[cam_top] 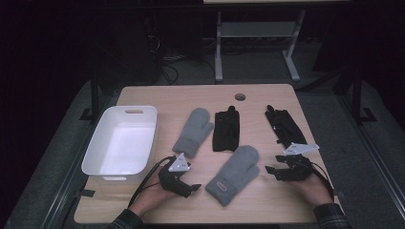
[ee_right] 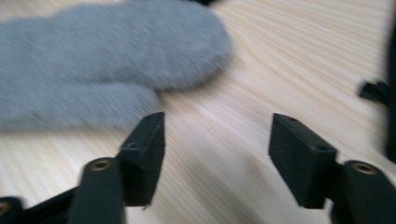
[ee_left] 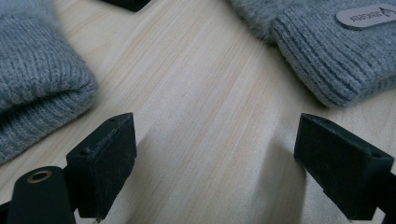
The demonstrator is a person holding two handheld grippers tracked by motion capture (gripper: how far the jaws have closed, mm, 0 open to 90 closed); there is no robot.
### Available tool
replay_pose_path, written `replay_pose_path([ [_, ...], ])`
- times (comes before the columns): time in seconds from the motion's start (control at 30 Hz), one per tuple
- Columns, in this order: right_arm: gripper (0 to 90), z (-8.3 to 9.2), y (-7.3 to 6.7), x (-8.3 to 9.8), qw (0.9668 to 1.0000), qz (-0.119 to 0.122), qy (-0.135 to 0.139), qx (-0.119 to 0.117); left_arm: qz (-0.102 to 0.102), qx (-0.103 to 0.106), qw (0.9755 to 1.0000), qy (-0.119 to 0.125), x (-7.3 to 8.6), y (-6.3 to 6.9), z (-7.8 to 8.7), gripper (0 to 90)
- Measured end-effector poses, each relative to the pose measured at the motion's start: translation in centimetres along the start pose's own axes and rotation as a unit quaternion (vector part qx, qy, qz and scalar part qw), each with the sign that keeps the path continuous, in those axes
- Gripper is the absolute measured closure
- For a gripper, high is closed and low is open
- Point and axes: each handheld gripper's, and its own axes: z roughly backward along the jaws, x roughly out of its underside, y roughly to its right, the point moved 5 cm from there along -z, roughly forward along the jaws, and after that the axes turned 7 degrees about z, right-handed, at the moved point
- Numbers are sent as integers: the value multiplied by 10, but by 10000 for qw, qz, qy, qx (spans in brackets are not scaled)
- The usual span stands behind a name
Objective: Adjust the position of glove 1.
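You have two tongs on the wooden surface (cam_top: 143, 98), one in each hand, and both are released with nothing between their jaws. Your left tongs (cam_top: 190, 187) sit low near the front edge, jaws spread wide over bare wood; your right tongs (cam_top: 273, 172) rest toward the right edge, jaws likewise apart. Count four gloves in all: two grey mittens and two black gloves. The near mitten (cam_top: 235, 173) lies between your two tongs, its ribbed cuff with a small label just beyond your left jaws and its rounded tip just ahead of your right jaws. The far mitten (cam_top: 193, 130) lies beyond your left tongs, its cuff close to them. One black glove (cam_top: 226, 130) sits past the near mitten, between the two tongs and farther off; the other black glove (cam_top: 285, 127) lies just beyond your right tongs, nearly touching them. One white tub (cam_top: 122, 143), a single empty bin, stands on the outer side of your left tongs, just beside your left hand's cable.
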Motion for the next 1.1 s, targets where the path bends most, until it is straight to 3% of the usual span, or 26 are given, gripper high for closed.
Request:
replay_pose_path([
  [0.17, 196, 3, 9, 18, 9999, -85, -4, 133, 49, 17, 10000, 3, 0, 1, 0, 121],
  [0.33, 145, 1, 17, 28, 9997, -156, 0, 203, 51, 23, 10000, -7, 0, 1, 0, 121],
  [0.5, 122, -2, 16, 28, 9996, -22, 58, 277, 65, 21, 10000, -35, 0, 1, 0, 121],
  [0.67, 109, -2, 15, 28, 9996, 17, 16, 290, 41, -31, 9996, -279, -3, 1, 3, 125],
  [0.87, 109, -2, 15, 28, 9996, 13, 14, 290, 282, -19, 9994, -176, -16, 4, 10, 128],
  [1.1, 108, -2, 15, 28, 9996, 20, 15, 291, 282, -165, 9994, -115, -33, 1, 14, 131],
])
